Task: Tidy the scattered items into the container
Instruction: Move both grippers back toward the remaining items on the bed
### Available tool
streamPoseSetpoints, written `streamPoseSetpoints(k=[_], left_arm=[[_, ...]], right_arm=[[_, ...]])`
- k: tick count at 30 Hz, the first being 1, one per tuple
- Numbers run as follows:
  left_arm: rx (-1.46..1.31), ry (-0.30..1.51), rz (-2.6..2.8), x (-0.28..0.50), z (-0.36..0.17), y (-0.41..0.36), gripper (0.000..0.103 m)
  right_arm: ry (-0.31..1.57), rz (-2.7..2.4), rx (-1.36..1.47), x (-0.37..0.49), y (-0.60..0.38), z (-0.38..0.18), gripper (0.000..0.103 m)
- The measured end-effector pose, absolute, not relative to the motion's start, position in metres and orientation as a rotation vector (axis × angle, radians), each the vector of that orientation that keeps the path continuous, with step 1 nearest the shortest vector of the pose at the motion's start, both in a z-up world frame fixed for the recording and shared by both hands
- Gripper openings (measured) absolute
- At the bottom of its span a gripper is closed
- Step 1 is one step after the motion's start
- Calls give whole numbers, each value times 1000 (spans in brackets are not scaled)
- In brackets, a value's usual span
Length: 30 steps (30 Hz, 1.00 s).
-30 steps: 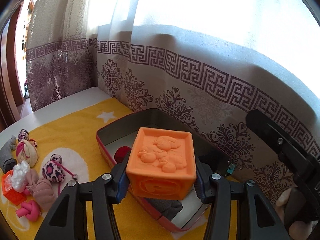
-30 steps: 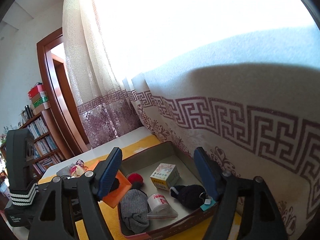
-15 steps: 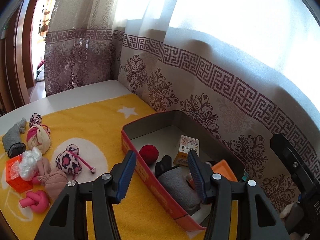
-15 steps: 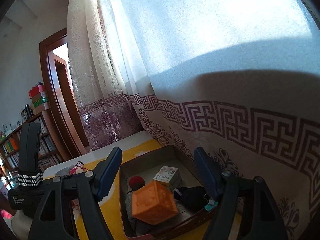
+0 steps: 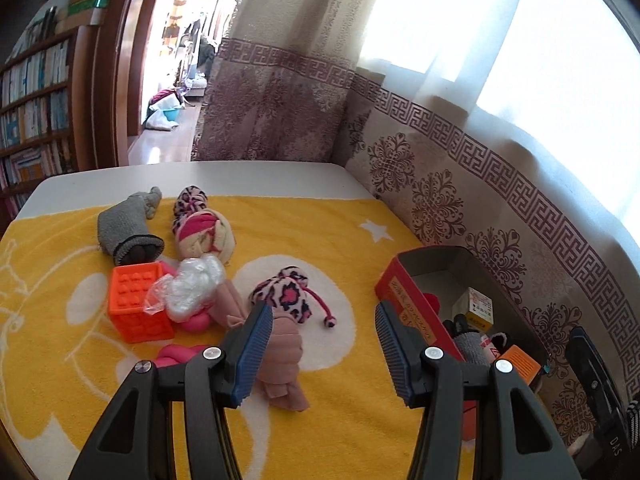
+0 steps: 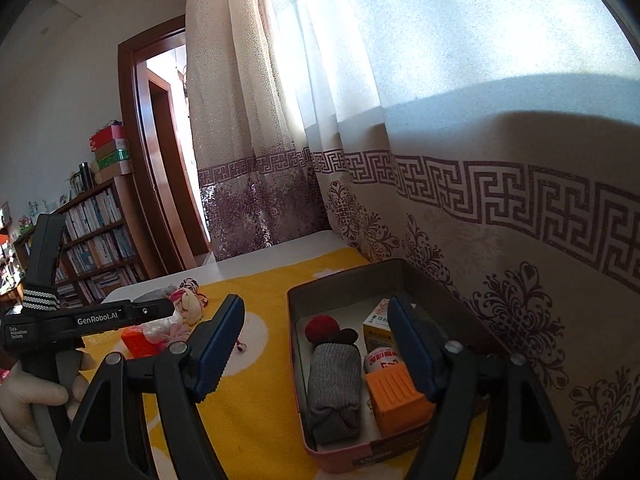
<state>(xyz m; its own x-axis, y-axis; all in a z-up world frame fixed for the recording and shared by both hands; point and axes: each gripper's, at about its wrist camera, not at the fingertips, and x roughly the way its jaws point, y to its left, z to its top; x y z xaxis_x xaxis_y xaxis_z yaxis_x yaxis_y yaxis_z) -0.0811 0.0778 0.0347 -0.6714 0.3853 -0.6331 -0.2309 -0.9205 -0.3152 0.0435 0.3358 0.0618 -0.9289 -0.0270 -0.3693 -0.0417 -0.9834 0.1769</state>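
Yellow blanket (image 5: 340, 220) — container (image 5: 404, 300) right of left tool (image 5: 322, 342)

The container (image 6: 298, 364), a shallow open red box with a grey inside, lies on the yellow blanket by the curtain and holds a rolled grey sock (image 6: 334, 390), a red ball (image 6: 320, 327), an orange block (image 6: 396, 398), a small white-and-yellow carton (image 6: 378, 322), a white-and-red roll (image 6: 380, 360) and a dark item. Left of the container lie the scattered items: a pink-and-black spotted sock ball (image 5: 286, 296) nearest it, with a dusty-pink rolled cloth (image 5: 280, 356) in front. Farther left are a second orange block (image 5: 138, 306), crumpled clear plastic (image 5: 192, 286), a pink knot (image 5: 180, 354), a grey sock (image 5: 128, 230) and a pink-and-cream bundle (image 5: 204, 234).
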Motion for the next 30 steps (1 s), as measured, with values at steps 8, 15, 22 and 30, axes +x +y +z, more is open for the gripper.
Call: streamPoseSetpoints(k=[8, 15, 22, 30], left_arm=[[-1064, -426, 2659, -78, 24, 18, 78], [-1091, -467, 2678, -75, 14, -16, 78], [-1126, -479, 2703, -74, 4, -39, 78], [-1127, -494, 2701, -71, 1, -53, 78]], right_arm=[[195, 3170, -755, 31, 289, 44, 78], [230, 3221, -931, 14, 262, 34, 78], [232, 3238, -1112, -14, 235, 28, 78], [226, 3227, -1274, -53, 204, 17, 78]])
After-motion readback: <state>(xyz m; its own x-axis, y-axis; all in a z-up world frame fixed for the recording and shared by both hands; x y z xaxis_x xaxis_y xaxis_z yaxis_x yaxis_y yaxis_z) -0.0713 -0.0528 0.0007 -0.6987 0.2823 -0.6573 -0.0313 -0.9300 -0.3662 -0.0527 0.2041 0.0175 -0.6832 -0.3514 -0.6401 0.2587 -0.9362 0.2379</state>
